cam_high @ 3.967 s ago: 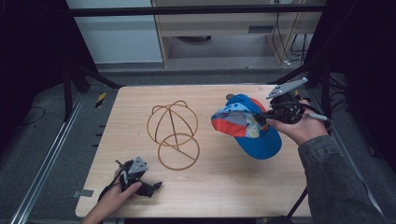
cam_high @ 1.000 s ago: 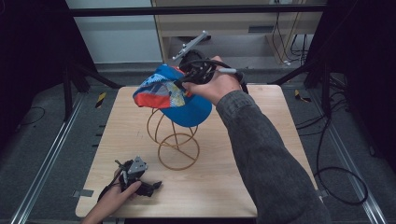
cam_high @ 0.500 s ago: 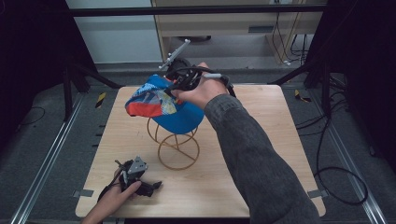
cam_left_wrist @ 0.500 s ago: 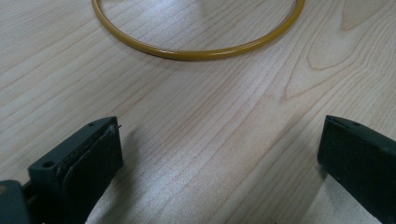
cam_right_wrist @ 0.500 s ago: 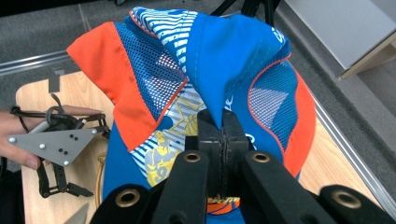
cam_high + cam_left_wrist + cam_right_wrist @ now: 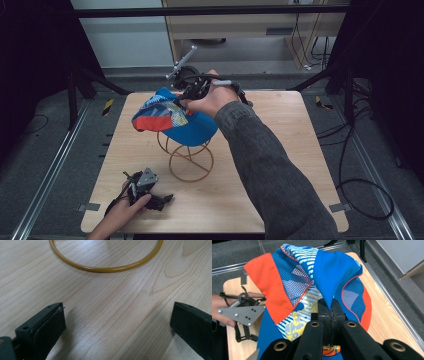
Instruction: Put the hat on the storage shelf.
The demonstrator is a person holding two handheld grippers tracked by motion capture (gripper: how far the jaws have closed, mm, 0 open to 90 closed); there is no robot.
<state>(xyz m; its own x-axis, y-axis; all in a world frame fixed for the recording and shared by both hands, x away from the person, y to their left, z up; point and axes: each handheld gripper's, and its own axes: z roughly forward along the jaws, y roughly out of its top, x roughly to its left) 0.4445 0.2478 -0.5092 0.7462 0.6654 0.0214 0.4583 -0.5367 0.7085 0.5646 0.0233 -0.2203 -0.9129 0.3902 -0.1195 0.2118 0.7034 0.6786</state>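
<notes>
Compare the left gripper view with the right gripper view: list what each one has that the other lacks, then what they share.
Left gripper view alone: the left gripper with its black fingers wide apart and nothing between them, and the round base ring of the yellow wire hat stand lying on the wood ahead.

Right gripper view alone: the right gripper shut on a fold of the blue, orange and patterned fabric cap, plus the grey floor past the table edge.

Both: the light wooden table.

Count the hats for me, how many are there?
1. The blue and orange mesh baseball cap sits over the gold wire hat stand mid-table, pinched by the right gripper.
</notes>
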